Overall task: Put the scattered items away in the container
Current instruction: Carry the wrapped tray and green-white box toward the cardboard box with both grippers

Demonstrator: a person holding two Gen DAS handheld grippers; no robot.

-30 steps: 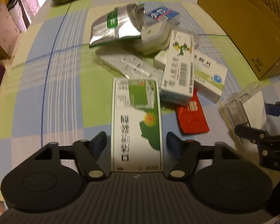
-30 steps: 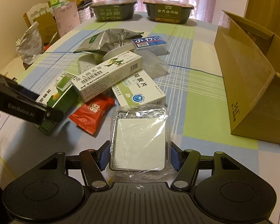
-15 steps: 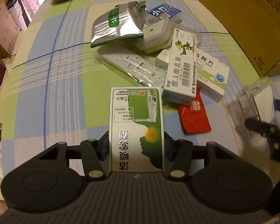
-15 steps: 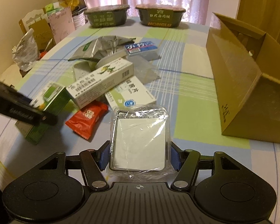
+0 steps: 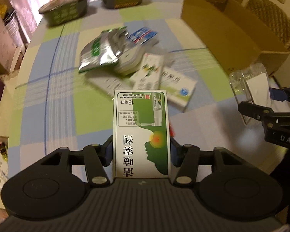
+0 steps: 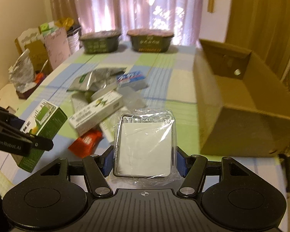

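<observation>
lifting green box [image 5: 142, 133], clear packet [image 6: 145, 145], both higher

The checked-cloth table [image 6: 164, 65] carries a cardboard box [image 6: 241, 116] along its right edge, two bowls [image 6: 150, 40] at the far edge — medicine packets [image 6: 96, 114] heaped mid-table.

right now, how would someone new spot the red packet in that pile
Start at the cardboard box on the checked table, then look left to the heap of medicine cartons. The red packet lies at the heap's near edge, partly under a long white carton; it is the only red, soft wrapper among stiff boxes.
</observation>
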